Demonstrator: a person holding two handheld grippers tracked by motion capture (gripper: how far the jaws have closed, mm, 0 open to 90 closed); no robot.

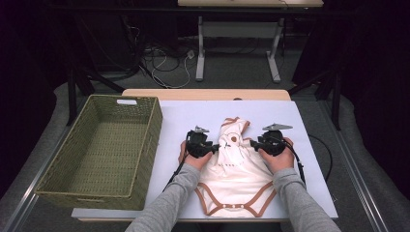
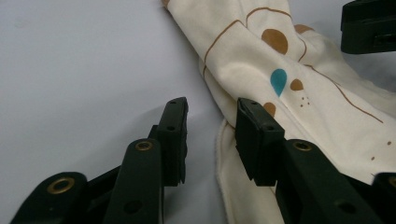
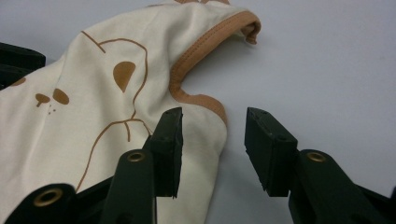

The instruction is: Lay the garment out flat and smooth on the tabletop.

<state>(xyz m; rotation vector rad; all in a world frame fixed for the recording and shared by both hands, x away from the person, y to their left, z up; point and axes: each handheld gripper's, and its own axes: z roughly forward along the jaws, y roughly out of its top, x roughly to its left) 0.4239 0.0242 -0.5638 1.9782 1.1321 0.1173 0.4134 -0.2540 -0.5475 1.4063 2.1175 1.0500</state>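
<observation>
Two hand-held grippers: one at each side edge of the garment, in the person's hands.
Left hand-held gripper (image 2: 211, 122): jaws apart, the bodysuit's edge between them, pads not pressing.
Right hand-held gripper (image 3: 213, 136): jaws apart astride the brown-trimmed edge, no clamp.
Bodysuit (image 1: 235, 166): cream with brown trim, lying on the bench, snap end near, top end bunched far.
Bench (image 1: 314, 183): white surface.
Basket (image 1: 150, 145): woven green, left of the bodysuit, well apart.
</observation>
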